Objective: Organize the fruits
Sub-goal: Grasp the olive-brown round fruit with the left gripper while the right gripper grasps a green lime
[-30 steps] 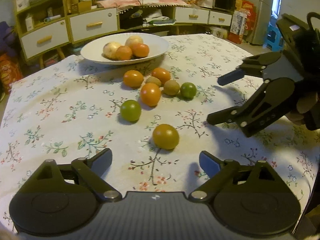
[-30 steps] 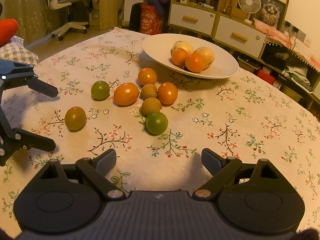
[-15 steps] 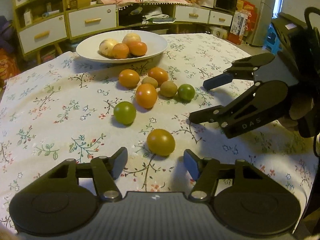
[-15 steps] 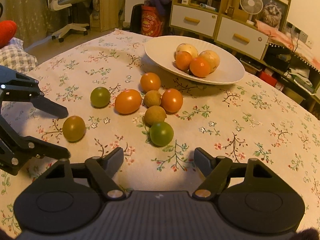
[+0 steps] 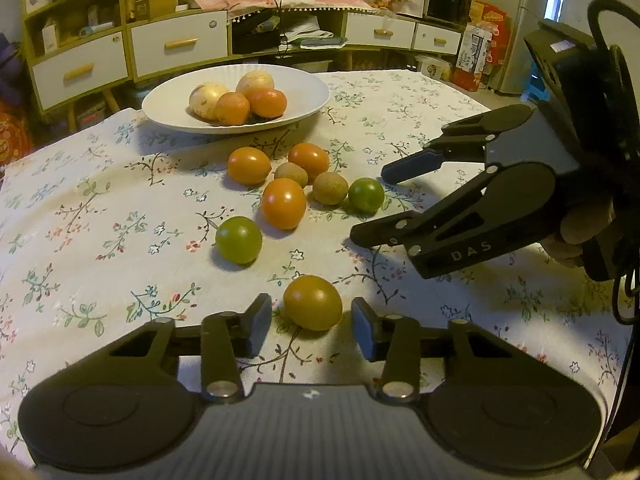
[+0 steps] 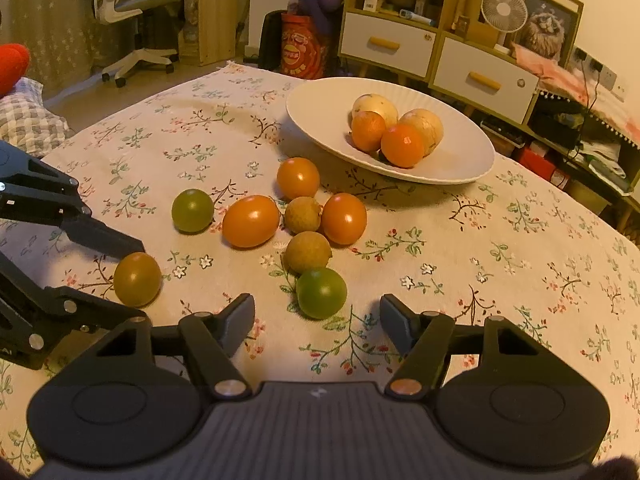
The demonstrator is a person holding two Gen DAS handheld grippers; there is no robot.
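A dull orange-green tomato [image 5: 313,302] lies on the flowered tablecloth between the fingers of my left gripper [image 5: 311,323]. The jaws are closing, with a thin gap still showing on each side. My right gripper [image 6: 317,314] straddles a green tomato [image 6: 321,293]; its jaws are closing too and the pads stand clear of it. The right gripper [image 5: 370,205] also shows in the left wrist view, around that same green tomato [image 5: 366,200]. Behind lie three orange tomatoes [image 5: 283,209], two brown round fruits [image 5: 330,188] and another green tomato [image 5: 239,239]. The white plate [image 5: 304,80] holds several fruits.
The table [image 6: 540,240] carries a floral cloth with bare room right of the fruit cluster. Drawer cabinets [image 6: 386,44] and a small fan [image 6: 503,6] stand behind the plate. An office chair [image 6: 132,24] is at the far left.
Both grippers have narrowed their jaws and edged toward the fruit. The dull orange-green tomato now sits between the left fingers, and the near green tomato sits between the right ones.
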